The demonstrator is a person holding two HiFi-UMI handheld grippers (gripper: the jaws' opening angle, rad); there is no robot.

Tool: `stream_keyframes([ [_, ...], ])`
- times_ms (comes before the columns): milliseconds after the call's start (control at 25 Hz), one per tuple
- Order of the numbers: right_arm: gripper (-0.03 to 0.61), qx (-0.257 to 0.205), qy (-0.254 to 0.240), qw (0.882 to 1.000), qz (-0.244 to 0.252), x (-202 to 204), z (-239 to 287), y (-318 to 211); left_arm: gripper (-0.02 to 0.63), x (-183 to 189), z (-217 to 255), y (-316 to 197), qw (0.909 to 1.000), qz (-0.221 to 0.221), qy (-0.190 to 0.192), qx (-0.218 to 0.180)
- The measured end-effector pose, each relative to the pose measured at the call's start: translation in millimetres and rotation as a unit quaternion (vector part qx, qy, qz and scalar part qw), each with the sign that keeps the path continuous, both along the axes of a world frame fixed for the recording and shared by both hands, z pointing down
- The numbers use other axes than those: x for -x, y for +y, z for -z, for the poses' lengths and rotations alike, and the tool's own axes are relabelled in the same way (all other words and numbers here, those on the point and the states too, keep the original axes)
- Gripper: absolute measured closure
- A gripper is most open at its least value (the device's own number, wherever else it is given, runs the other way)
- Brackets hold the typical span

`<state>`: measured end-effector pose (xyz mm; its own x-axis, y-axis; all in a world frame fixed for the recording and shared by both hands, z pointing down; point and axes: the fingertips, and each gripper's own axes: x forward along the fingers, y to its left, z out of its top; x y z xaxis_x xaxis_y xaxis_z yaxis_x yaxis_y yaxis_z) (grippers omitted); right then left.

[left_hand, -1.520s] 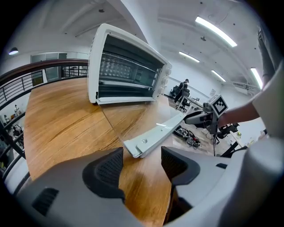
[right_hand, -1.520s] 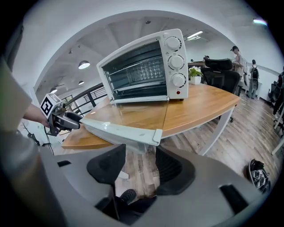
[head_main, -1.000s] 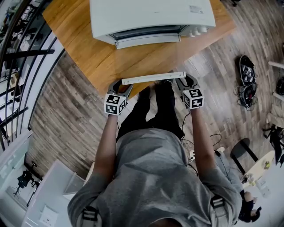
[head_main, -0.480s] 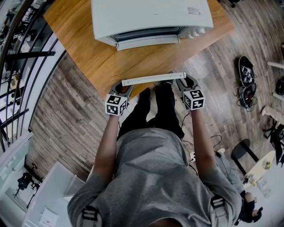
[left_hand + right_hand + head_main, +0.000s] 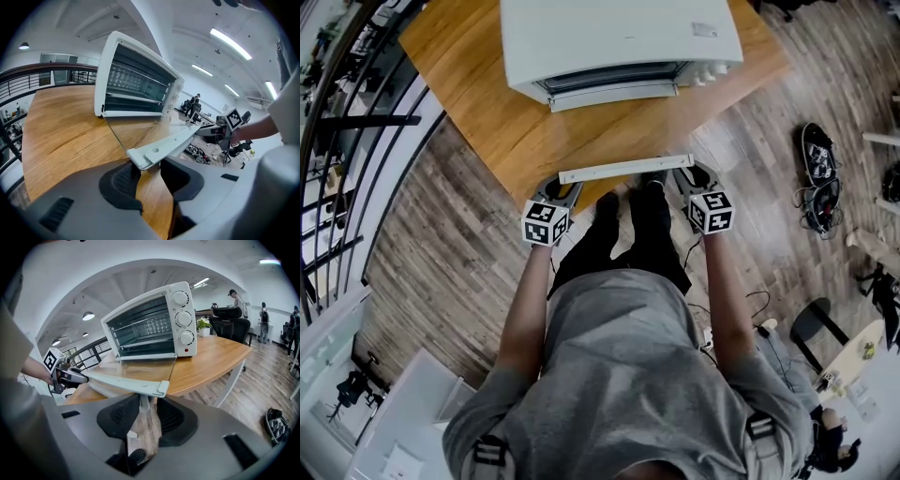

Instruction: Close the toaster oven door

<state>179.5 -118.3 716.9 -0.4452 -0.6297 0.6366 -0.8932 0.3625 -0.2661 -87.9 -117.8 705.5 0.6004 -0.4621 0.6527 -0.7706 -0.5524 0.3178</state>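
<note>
A white toaster oven [image 5: 619,37] stands on the wooden table [image 5: 506,112], its glass door [image 5: 140,131] hanging open and flat toward me. The door's white handle bar [image 5: 625,168] runs between my two grippers. My left gripper [image 5: 565,185] has the bar's left end [image 5: 143,157] between its jaws, which are closing, with wood still showing in the gap. My right gripper [image 5: 686,174] has the bar's right end and its post [image 5: 143,401] between its closing jaws, a gap on each side. The oven's knobs [image 5: 183,319] face the right gripper view.
The table's near edge lies just under the handle, and my legs are below it. A black railing [image 5: 356,122] runs along the left. Shoes [image 5: 821,150] and cables [image 5: 820,202] lie on the plank floor at the right. People stand far off [image 5: 239,301].
Both grippers stay at the ends of the handle bar. The door still lies open and flat. The head view has drifted slightly, so the oven sits a little higher in the picture.
</note>
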Motion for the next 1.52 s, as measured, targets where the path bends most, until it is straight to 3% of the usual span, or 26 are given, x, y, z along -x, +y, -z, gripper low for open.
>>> stream_keyframes([
  [120,0.485,-0.004,0.005,1.000,0.001,2.6,4.4,0.7,0.471,0.3,4.1,-0.1,1.0000,0.000,0.001,-0.001],
  [1520,0.485,0.000,-0.042,0.999,-0.006,1.8,54.4,-10.1,0.485,0.7,54.9,-16.8,0.9989,0.023,0.037,-0.016],
])
